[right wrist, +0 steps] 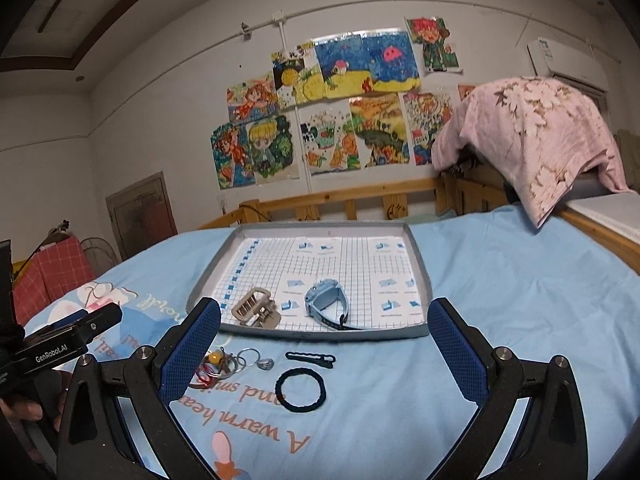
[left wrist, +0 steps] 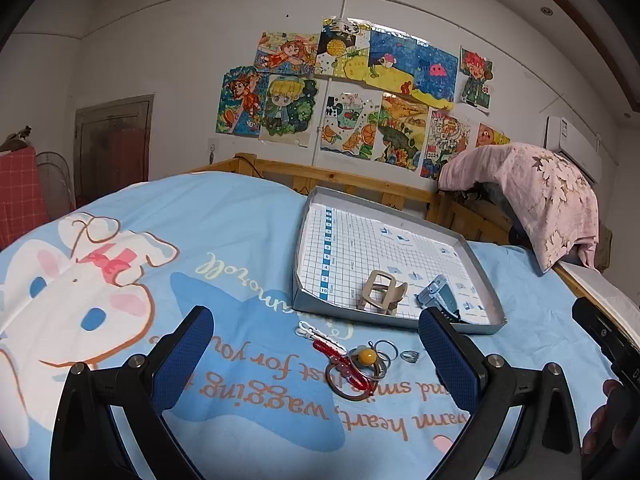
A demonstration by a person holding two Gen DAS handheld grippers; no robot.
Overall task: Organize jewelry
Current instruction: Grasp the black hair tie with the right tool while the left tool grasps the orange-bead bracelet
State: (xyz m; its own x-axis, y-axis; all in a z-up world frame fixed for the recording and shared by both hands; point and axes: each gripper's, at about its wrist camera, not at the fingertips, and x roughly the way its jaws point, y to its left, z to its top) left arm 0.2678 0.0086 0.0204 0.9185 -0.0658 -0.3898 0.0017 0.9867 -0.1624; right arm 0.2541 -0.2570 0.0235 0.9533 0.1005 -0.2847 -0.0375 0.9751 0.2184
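Note:
A grey shallow tray lies on the bed and holds a beige hair claw and a blue watch. In front of it lie a white clip, a red clip, a yellow-bead ring among metal rings, a small silver ring, a black hair tie and a black clip. My left gripper is open above the red clip. My right gripper is open above the hair tie.
The blue cartoon bedsheet covers the bed. A wooden rail runs behind the tray. A pink pillow sits on the rail at the right. Drawings hang on the wall.

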